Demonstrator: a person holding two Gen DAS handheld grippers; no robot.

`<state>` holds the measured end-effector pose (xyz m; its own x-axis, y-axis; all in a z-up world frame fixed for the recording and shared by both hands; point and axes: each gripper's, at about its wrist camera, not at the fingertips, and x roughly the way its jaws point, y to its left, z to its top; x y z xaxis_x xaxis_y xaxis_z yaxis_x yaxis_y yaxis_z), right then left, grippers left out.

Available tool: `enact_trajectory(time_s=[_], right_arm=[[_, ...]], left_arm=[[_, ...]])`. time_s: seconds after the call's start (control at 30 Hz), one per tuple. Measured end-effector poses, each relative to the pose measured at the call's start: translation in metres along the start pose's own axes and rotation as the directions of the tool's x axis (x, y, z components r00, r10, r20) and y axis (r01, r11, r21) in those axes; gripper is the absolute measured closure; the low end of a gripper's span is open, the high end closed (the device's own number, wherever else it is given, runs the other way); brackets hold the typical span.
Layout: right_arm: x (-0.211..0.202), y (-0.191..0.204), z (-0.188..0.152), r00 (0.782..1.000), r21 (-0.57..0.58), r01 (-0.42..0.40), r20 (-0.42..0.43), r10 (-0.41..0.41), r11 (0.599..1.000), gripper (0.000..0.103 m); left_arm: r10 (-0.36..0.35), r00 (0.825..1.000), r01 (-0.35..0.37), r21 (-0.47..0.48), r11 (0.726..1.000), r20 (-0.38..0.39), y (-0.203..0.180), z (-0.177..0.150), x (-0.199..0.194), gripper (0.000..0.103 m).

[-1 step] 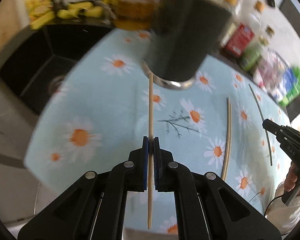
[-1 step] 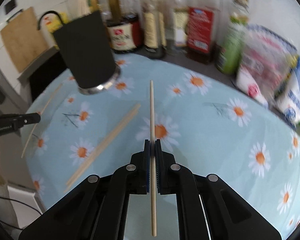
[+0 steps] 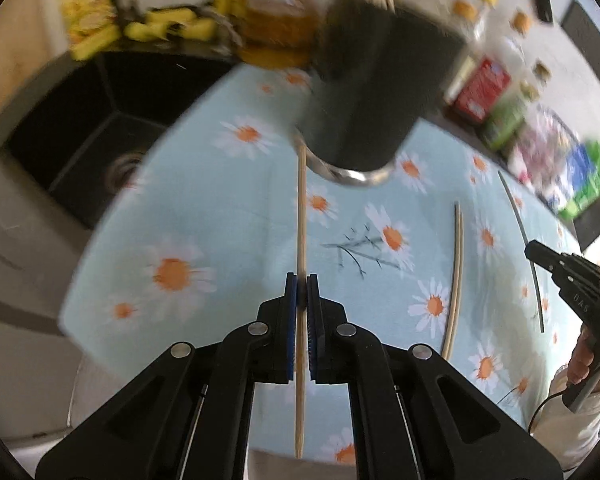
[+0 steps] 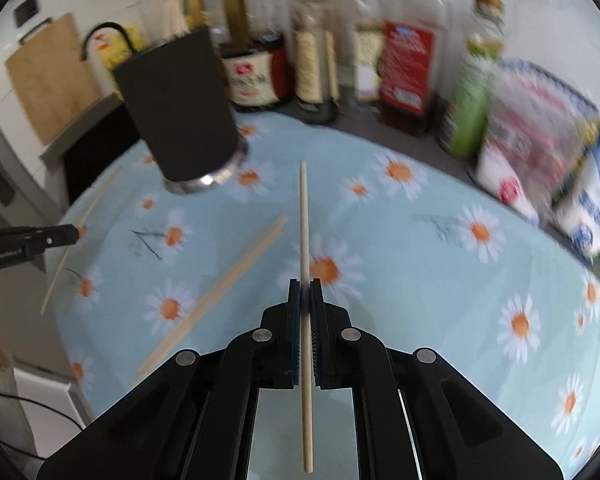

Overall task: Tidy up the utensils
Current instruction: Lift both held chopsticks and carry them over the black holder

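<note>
While the daisy-print desk [image 4: 440, 280] spreads below, a black holder [image 4: 176, 108] stands near its far edge, two loose chopsticks [image 4: 216, 296] lying together nearby. Left gripper [image 3: 302, 292] pinches one chopstick [image 3: 301, 216] lengthwise, clamped tight; right gripper [image 4: 305, 296] likewise grips another chopstick [image 4: 304, 220].

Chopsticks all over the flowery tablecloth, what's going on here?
A person is tidying chopsticks with a handheld gripper in each hand. The left gripper is shut on one wooden chopstick, and the right gripper is shut on another chopstick. Both point toward the black utensil holder standing on the daisy-print tablecloth. A loose pair of chopsticks still lies on the cloth, so sorting is not finished.
</note>
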<state>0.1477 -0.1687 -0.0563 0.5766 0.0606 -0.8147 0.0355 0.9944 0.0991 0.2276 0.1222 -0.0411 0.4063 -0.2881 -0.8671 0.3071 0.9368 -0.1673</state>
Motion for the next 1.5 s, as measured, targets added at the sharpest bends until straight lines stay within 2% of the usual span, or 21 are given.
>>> enact_trajectory(time_s=[0.2,0.27,0.37,0.47,0.53,0.57,0.6,0.63,0.7,0.73,0.77,0.83,0.9,1.03,1.13,1.23,1.37,1.5], right_arm=[[-0.024,0.012,0.043,0.995,-0.069,-0.068,0.074,0.073,0.995,0.098],[-0.035,0.016,0.060,0.990,-0.091,-0.082,0.111,0.092,0.992,0.098],[-0.050,0.022,0.088,0.978,-0.116,-0.104,0.166,0.122,0.988,0.098],[-0.064,0.027,0.113,0.961,-0.134,-0.141,0.219,0.168,0.981,0.098],[-0.072,0.030,0.128,0.942,-0.144,-0.174,0.264,0.207,0.974,0.098],[-0.076,0.029,0.135,0.927,-0.144,-0.204,0.291,0.238,0.968,0.098],[-0.079,0.028,0.138,0.912,-0.145,-0.233,0.310,0.268,0.962,0.098],[-0.083,0.025,0.144,0.872,-0.151,-0.312,0.347,0.346,0.938,0.098],[-0.089,0.020,0.153,0.792,-0.158,-0.421,0.416,0.447,0.893,0.098],[-0.090,0.019,0.155,0.763,-0.165,-0.449,0.440,0.473,0.878,0.098],[-0.092,0.018,0.158,0.731,-0.171,-0.476,0.468,0.496,0.863,0.098],[-0.092,0.019,0.163,0.684,-0.178,-0.513,0.507,0.525,0.840,0.098],[-0.090,0.020,0.169,0.650,-0.184,-0.534,0.535,0.539,0.826,0.098],[-0.079,0.025,0.184,0.622,-0.202,-0.545,0.554,0.554,0.814,0.098],[-0.069,0.033,0.197,0.612,-0.216,-0.544,0.559,0.559,0.811,0.098],[-0.048,0.037,0.210,0.605,-0.220,-0.548,0.562,0.564,0.807,0.098],[-0.017,0.040,0.221,0.616,-0.212,-0.541,0.559,0.555,0.814,0.098],[0.007,0.042,0.223,0.641,-0.208,-0.523,0.544,0.542,0.826,0.098]], left_arm=[[0.091,0.990,-0.086,-0.049,0.995,0.108,0.003,0.018,-0.062,0.098],[0.129,0.980,-0.122,-0.051,0.991,0.153,0.002,0.026,-0.082,0.098],[0.133,0.967,-0.126,-0.044,0.991,0.217,-0.006,0.042,-0.110,0.098],[0.147,0.943,-0.146,-0.023,0.989,0.298,-0.018,0.059,-0.135,0.098],[0.138,0.916,-0.153,0.009,0.988,0.376,-0.028,0.071,-0.150,0.098],[0.149,0.897,-0.176,0.027,0.984,0.416,-0.034,0.073,-0.154,0.098],[0.150,0.870,-0.196,0.051,0.979,0.470,-0.040,0.076,-0.159,0.098],[0.118,0.854,-0.181,0.078,0.980,0.506,-0.045,0.078,-0.161,0.098],[0.025,0.826,-0.114,0.123,0.986,0.563,-0.047,0.082,-0.164,0.098],[-0.020,0.799,-0.080,0.139,0.987,0.601,-0.048,0.084,-0.163,0.098],[-0.044,0.781,-0.060,0.145,0.988,0.624,-0.047,0.085,-0.163,0.098],[-0.111,0.734,0.001,0.163,0.987,0.670,-0.044,0.087,-0.160,0.098],[-0.186,0.688,0.076,0.184,0.980,0.702,-0.038,0.091,-0.154,0.098],[-0.227,0.620,0.127,0.190,0.974,0.751,-0.033,0.101,-0.142,0.098],[-0.262,0.605,0.171,0.199,0.965,0.752,-0.028,0.113,-0.125,0.098],[-0.297,0.606,0.206,0.215,0.955,0.738,-0.027,0.127,-0.102,0.098],[-0.339,0.617,0.225,0.253,0.941,0.710,-0.030,0.144,-0.069,0.098],[-0.393,0.616,0.285,0.272,0.919,0.683,-0.031,0.153,-0.041,0.098]])
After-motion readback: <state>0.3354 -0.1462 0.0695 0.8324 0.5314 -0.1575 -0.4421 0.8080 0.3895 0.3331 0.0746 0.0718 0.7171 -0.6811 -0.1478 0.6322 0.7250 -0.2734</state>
